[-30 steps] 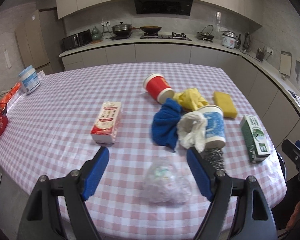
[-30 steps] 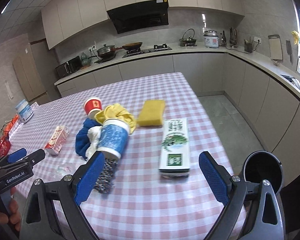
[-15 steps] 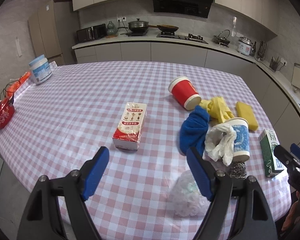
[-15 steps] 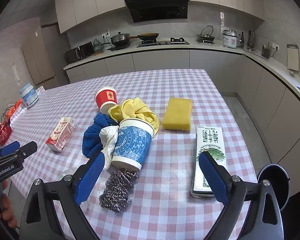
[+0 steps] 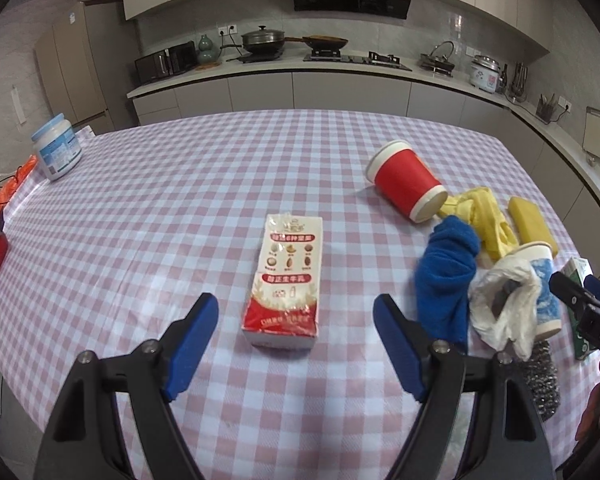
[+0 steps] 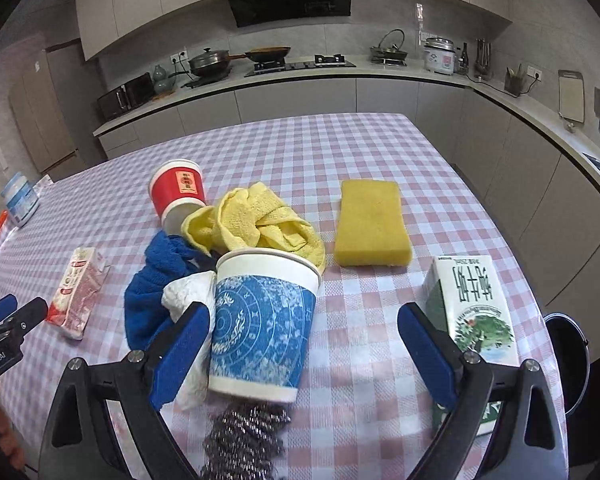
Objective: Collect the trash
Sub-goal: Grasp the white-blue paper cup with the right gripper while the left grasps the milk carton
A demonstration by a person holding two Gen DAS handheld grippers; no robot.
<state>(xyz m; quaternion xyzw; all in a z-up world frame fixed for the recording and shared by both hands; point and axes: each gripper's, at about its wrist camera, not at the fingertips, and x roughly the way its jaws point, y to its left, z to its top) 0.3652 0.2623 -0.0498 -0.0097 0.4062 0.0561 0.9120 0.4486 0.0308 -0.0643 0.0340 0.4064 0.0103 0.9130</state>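
Observation:
My left gripper is open and empty, its fingers either side of a red-and-white milk carton lying flat on the checked table. My right gripper is open and empty, just above a blue paper cup on its side, with a white plastic bag at its left. A red paper cup lies on its side behind. A green-and-white carton lies by my right finger. The left gripper's tip shows in the right wrist view.
A blue cloth, a yellow cloth, a yellow sponge and a steel scourer lie around the cups. A dark bin stands beyond the table's right edge. A white tub stands at the far left.
My left gripper has swung left from the crumpled clear bag to the milk carton. My right gripper has moved in close over the blue cup.

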